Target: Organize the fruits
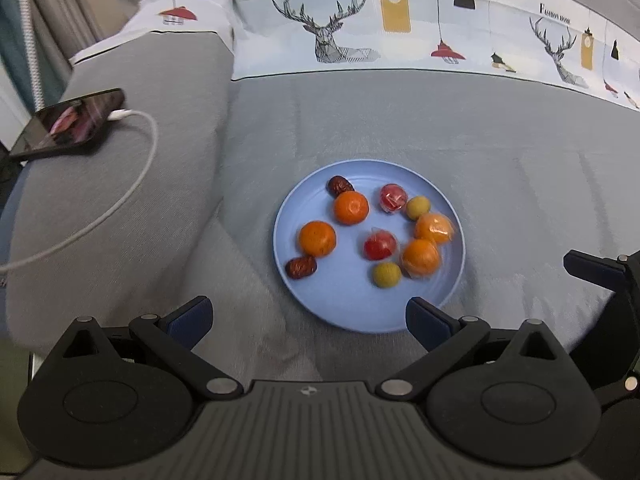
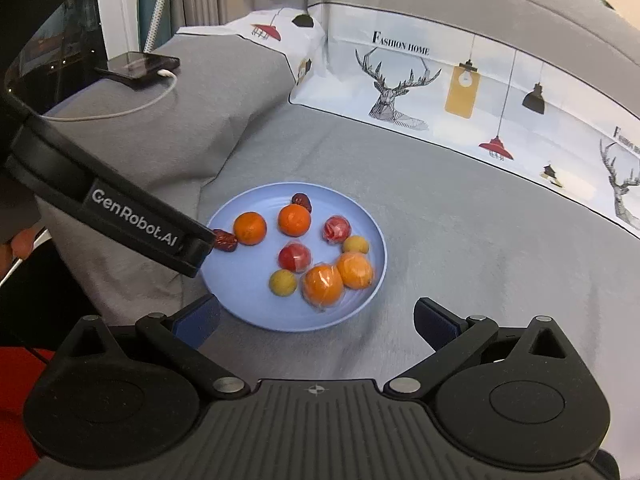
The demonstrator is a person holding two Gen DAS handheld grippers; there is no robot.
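A blue plate lies on the grey sofa seat and holds several fruits. On it are bare oranges, wrapped oranges, wrapped red fruits, small yellow fruits and dark red dates. My left gripper hangs open above the plate's near rim with nothing between its fingers. My right gripper is open too, empty, over the near rim. The left gripper's finger crosses the right wrist view beside a date.
A phone on a white charging cable rests on the grey sofa arm at the left. A printed cushion cover with deer and lamps lines the sofa back. Part of a hand shows at the far left.
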